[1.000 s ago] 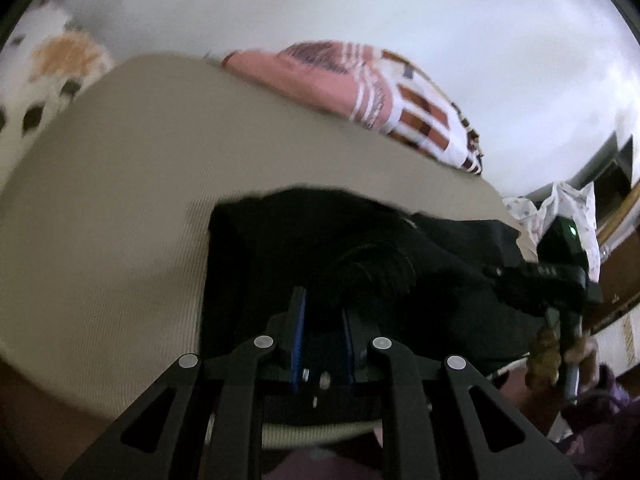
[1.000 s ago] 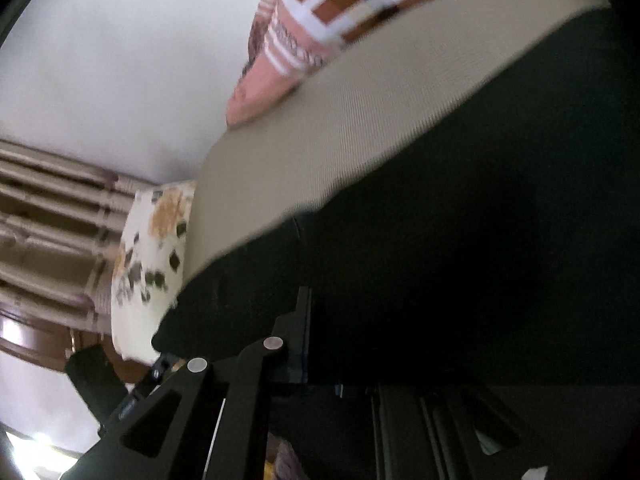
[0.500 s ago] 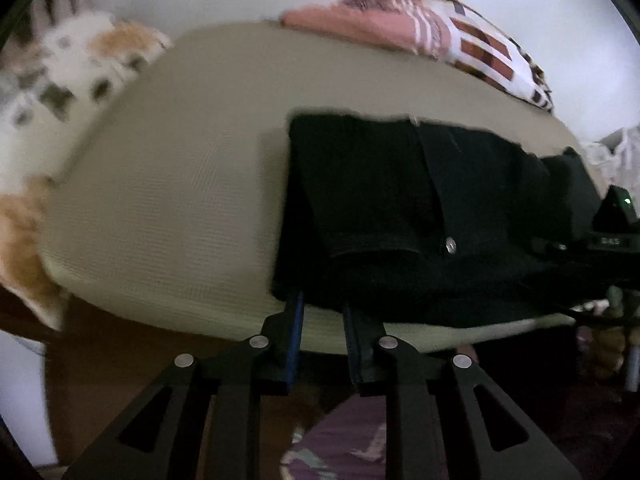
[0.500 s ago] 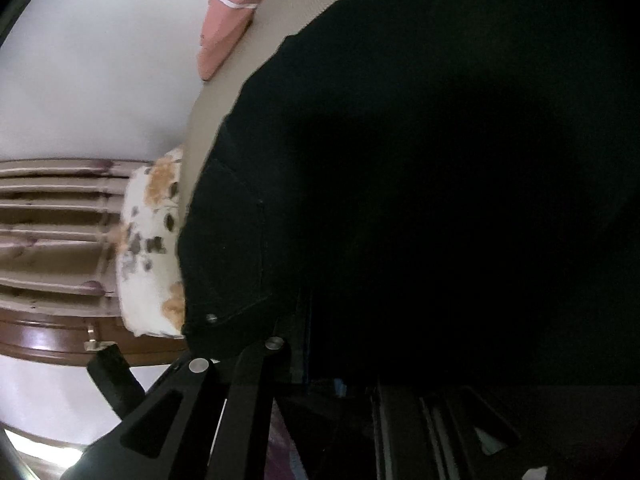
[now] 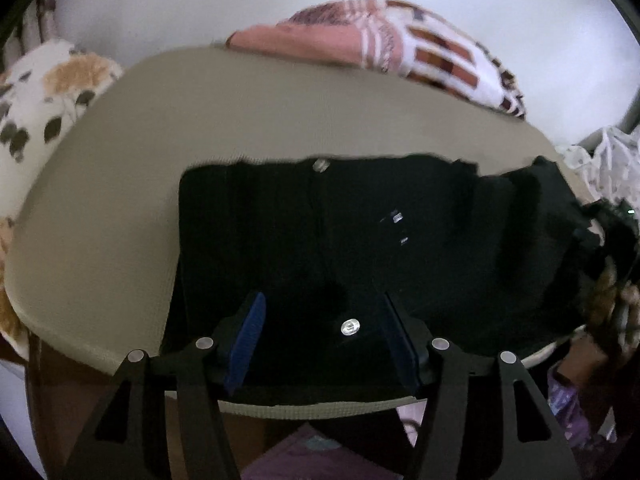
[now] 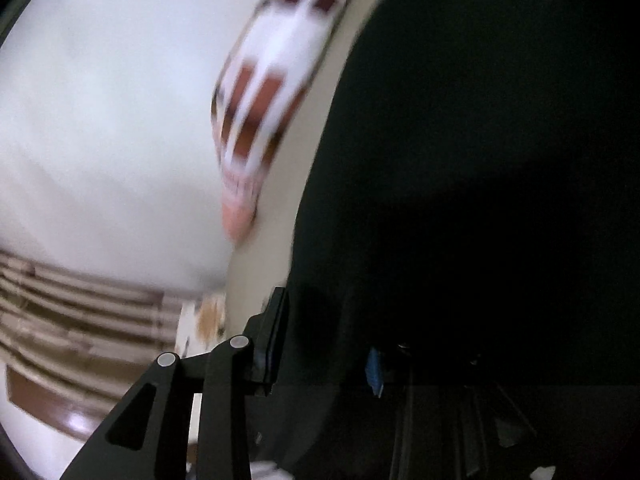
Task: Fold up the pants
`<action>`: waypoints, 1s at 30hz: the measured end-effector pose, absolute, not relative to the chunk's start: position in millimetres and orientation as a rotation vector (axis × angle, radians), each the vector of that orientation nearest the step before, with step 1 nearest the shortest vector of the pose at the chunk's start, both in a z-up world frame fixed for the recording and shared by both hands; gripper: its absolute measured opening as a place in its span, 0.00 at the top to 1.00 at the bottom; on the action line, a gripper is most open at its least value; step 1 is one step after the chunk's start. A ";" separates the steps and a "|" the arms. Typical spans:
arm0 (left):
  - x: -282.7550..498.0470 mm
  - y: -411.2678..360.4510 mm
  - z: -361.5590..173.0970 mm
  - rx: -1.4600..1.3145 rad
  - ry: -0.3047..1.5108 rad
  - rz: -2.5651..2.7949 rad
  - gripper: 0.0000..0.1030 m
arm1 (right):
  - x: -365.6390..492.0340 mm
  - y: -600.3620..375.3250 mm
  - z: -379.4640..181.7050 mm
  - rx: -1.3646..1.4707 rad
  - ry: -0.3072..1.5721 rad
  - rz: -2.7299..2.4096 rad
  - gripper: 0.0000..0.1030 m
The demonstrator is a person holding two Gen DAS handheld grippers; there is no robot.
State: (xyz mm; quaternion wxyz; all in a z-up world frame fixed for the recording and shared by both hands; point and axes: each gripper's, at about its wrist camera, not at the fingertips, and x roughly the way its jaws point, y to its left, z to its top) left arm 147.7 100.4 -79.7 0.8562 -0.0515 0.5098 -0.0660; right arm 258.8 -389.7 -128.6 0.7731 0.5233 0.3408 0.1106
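Note:
Black pants lie folded on a beige mat, waistband button at the far edge. My left gripper is open just above the near edge of the pants, its blue pads spread either side of a metal rivet. In the right wrist view the pants fill the right side, very close and dark. My right gripper shows its left finger and a bit of blue pad; black cloth covers the gap, so its state is unclear.
A pink and brown checked blanket lies at the mat's far edge. A floral cushion is at the left. White patterned cloth is at the far right. A white wall is behind. A purple rug shows below the mat.
My left gripper has opened and let go of the pants, which now lie flat on the mat. The right wrist view has swung and is blurred.

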 end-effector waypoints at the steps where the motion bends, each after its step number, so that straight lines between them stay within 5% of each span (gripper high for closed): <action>1: 148.4 102.2 -83.5 -0.122 1.084 -0.139 0.42 | 261.8 -407.9 -125.4 1.132 0.706 0.217 0.68; 6: 145.2 102.1 -87.5 -0.118 1.103 -0.123 0.42 | 264.4 -477.0 -122.0 1.159 0.616 0.043 0.69; 8: 145.9 100.2 -88.8 -0.099 1.111 -0.119 0.42 | 261.4 -494.6 -126.1 1.162 0.642 0.002 0.94; 22: 141.6 111.7 -91.3 -0.085 1.095 -0.071 0.42 | 159.0 -485.5 -82.8 1.094 0.681 -0.061 0.95; 30: 135.5 112.9 -93.4 -0.053 1.093 -0.073 0.42 | 81.8 -483.3 -147.7 1.267 0.788 -0.150 0.95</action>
